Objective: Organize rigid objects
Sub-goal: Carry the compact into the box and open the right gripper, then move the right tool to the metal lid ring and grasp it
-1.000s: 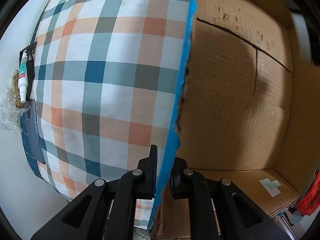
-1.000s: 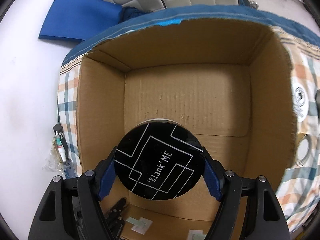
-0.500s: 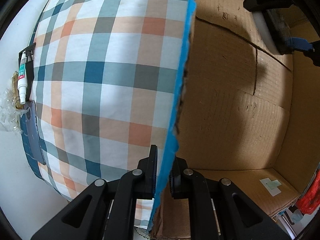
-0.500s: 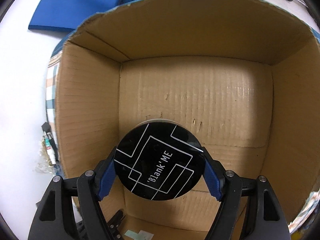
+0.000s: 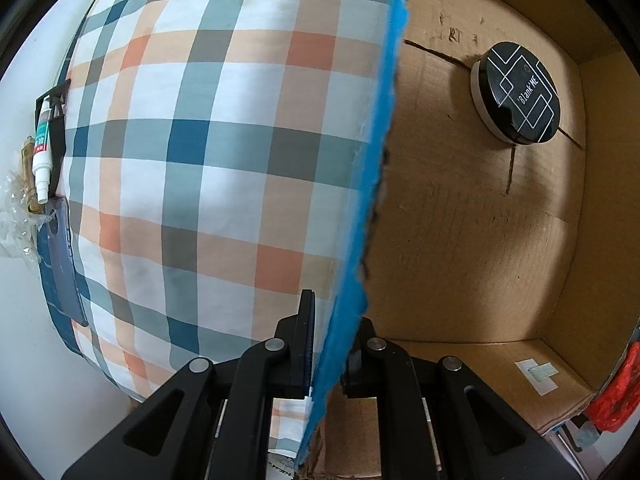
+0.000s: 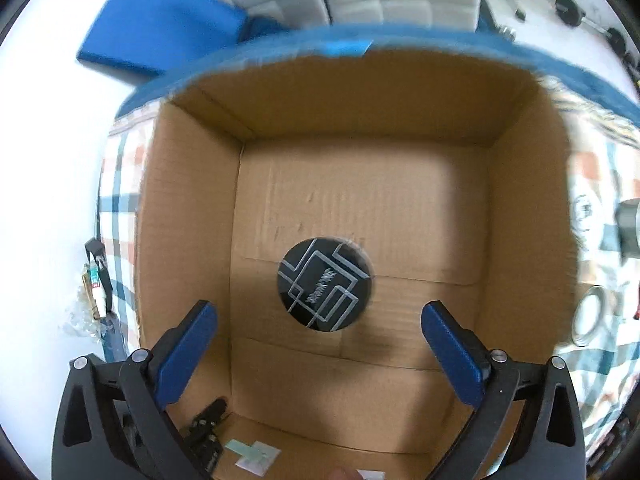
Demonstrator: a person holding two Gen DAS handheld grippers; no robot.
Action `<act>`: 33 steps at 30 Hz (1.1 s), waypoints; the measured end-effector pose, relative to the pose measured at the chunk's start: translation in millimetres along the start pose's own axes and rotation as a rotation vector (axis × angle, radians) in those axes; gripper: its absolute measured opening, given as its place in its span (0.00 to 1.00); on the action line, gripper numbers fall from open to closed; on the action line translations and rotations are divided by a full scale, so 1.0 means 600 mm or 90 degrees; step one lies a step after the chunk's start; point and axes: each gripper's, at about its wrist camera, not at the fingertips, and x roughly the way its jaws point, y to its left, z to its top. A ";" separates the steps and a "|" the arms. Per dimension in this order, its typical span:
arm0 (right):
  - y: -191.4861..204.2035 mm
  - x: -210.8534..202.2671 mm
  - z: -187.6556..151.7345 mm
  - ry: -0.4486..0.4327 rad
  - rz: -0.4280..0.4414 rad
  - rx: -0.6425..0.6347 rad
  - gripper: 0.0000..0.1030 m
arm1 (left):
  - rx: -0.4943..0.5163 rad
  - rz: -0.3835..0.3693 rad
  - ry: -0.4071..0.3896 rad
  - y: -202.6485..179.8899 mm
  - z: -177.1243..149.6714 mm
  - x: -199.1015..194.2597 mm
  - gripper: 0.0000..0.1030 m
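Observation:
A round black tin [image 6: 325, 283] with white line markings and the words "Blank ME" lies on the floor of an open cardboard box [image 6: 516, 240]. It also shows in the left wrist view [image 5: 516, 92]. My right gripper [image 6: 318, 334] is open and empty above the box, its blue pads apart on either side of the tin. My left gripper [image 5: 330, 330] is shut on the blue-taped wall of the box [image 5: 360, 264], one finger outside and one inside.
The box stands on a plaid cloth [image 5: 200, 160]. A small white tube [image 5: 42, 160] and crumpled clear plastic [image 5: 14, 216] lie at the cloth's left edge. A tape roll [image 6: 588, 316] lies right of the box. A blue pad [image 6: 160, 28] lies beyond it.
My right gripper has opened and let go of the black tin, which now lies on the box floor. The right gripper has pulled back upward. The left gripper has not moved.

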 end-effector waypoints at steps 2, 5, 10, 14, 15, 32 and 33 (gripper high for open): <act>-0.017 -0.036 -0.009 -0.052 0.001 0.008 1.00 | 0.003 0.003 0.000 0.000 0.000 0.001 0.07; -0.048 -0.084 -0.027 -0.083 -0.017 0.025 1.00 | 0.005 0.004 0.003 0.000 0.000 0.001 0.08; -0.140 -0.175 -0.051 -0.096 -0.053 0.092 1.00 | 0.008 0.007 0.005 -0.005 0.003 0.000 0.07; -0.217 -0.210 -0.068 -0.130 -0.103 0.136 1.00 | 0.004 0.009 0.005 -0.016 0.010 -0.005 0.07; -0.245 -0.214 -0.071 -0.123 -0.120 0.151 1.00 | 0.003 0.008 0.005 -0.015 0.011 -0.005 0.07; -0.479 -0.033 -0.082 -0.005 -0.084 0.322 1.00 | -0.005 0.012 0.002 -0.007 0.003 -0.007 0.08; -0.483 -0.025 -0.083 0.000 -0.081 0.328 1.00 | -0.005 0.012 0.002 -0.007 0.003 -0.007 0.08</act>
